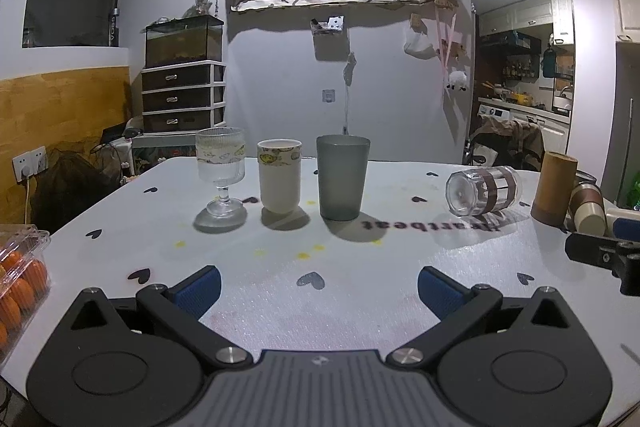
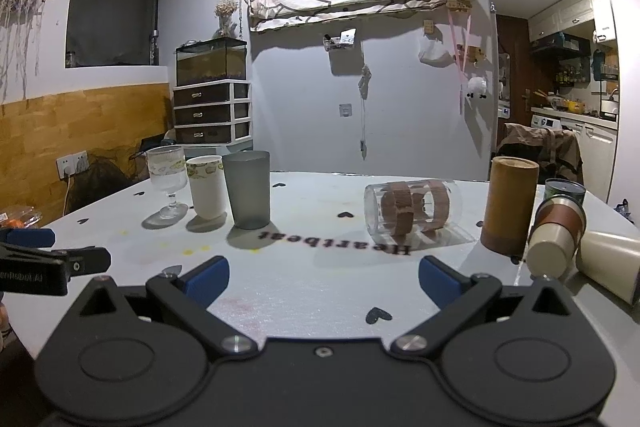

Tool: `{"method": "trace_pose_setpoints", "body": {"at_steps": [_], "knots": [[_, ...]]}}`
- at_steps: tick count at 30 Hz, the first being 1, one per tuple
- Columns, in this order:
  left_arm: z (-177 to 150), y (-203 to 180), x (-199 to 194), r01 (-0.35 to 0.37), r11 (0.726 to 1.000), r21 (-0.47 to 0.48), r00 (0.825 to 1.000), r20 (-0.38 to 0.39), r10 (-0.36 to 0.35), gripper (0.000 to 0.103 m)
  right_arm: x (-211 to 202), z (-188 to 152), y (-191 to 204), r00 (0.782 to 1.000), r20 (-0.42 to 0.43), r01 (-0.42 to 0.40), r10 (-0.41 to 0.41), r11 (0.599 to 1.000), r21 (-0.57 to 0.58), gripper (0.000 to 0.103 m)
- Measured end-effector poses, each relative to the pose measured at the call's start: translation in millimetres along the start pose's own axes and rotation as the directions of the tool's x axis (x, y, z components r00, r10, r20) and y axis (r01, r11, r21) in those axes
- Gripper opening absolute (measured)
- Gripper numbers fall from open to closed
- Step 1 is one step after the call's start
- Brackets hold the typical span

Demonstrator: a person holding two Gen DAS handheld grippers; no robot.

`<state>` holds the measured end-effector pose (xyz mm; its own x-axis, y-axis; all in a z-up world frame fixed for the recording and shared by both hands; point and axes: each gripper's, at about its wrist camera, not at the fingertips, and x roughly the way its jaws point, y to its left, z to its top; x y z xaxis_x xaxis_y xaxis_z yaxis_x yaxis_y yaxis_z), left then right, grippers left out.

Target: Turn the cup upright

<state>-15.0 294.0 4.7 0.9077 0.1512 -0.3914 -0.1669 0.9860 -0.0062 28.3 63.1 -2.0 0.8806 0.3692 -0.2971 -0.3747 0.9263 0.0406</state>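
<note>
A clear glass cup with brown bands (image 2: 412,213) lies on its side on the white table (image 2: 304,287), its base toward the left; it also shows in the left wrist view (image 1: 482,190) at the right. A brown-and-cream cup (image 2: 554,239) and a cream cup (image 2: 610,263) also lie on their sides at the far right. My right gripper (image 2: 324,279) is open and empty, a short way in front of the glass cup. My left gripper (image 1: 319,287) is open and empty, low over the table, facing the upright cups.
A stemmed glass (image 1: 221,169), a cream cup (image 1: 279,175) and a grey tumbler (image 1: 342,177) stand upright in a row. A brown cylinder (image 2: 508,205) and a tin (image 2: 565,189) stand at the right. A box of oranges (image 1: 20,283) sits at the left edge.
</note>
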Motion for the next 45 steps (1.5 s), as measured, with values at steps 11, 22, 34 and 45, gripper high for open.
{"method": "trace_pose_setpoints", "body": {"at_steps": [11,22,34,45], "knots": [[1.2,-1.0,0.8,-0.002,1.0,-0.003,1.0,0.001,0.002,0.103,0.4,0.2,0.3,1.0,-0.001,-0.002,0.002,1.0,-0.002,0.102],[1.7,-0.5,0.6,-0.003,1.0,-0.003,1.0,0.001,0.003,0.103,0.3,0.9,2.2,1.0,0.0,-0.004,0.004,1.0,-0.004,0.102],[1.6,-0.5,0.6,-0.003,1.0,-0.003,1.0,0.001,0.003,0.103,0.8,0.9,2.3,1.0,0.0,-0.004,0.004,1.0,-0.004,0.102],[1.9,-0.2,0.1,-0.005,1.0,-0.004,1.0,0.001,0.005,0.103,0.6,3.3,4.4,1.0,-0.003,-0.009,0.009,1.0,-0.012,0.102]]}}
